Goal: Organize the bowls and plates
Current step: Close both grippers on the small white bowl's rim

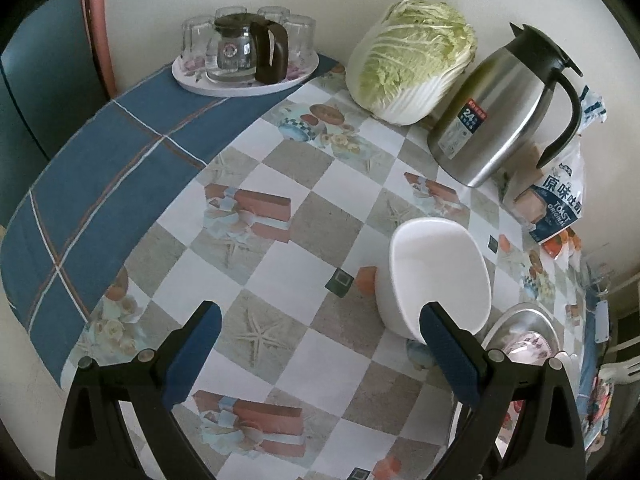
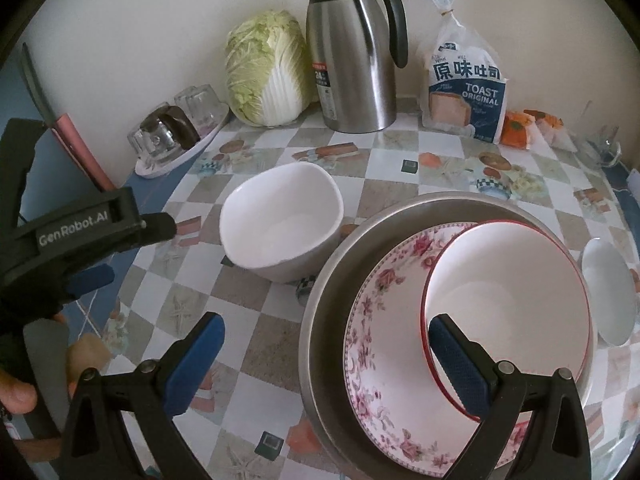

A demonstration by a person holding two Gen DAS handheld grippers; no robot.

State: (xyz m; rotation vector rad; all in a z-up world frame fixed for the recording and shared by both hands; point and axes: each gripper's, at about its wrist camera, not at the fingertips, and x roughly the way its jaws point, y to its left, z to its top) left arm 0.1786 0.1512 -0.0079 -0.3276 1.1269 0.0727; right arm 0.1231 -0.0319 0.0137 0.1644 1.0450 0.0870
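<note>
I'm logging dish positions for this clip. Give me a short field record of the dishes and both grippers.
white bowl: upright on table, left of metal basin
metal basin: holds floral plate
floral plate: inside basin
red-rimmed bowl: on floral plate
left gripper: open, empty
right gripper: open, empty
</note>
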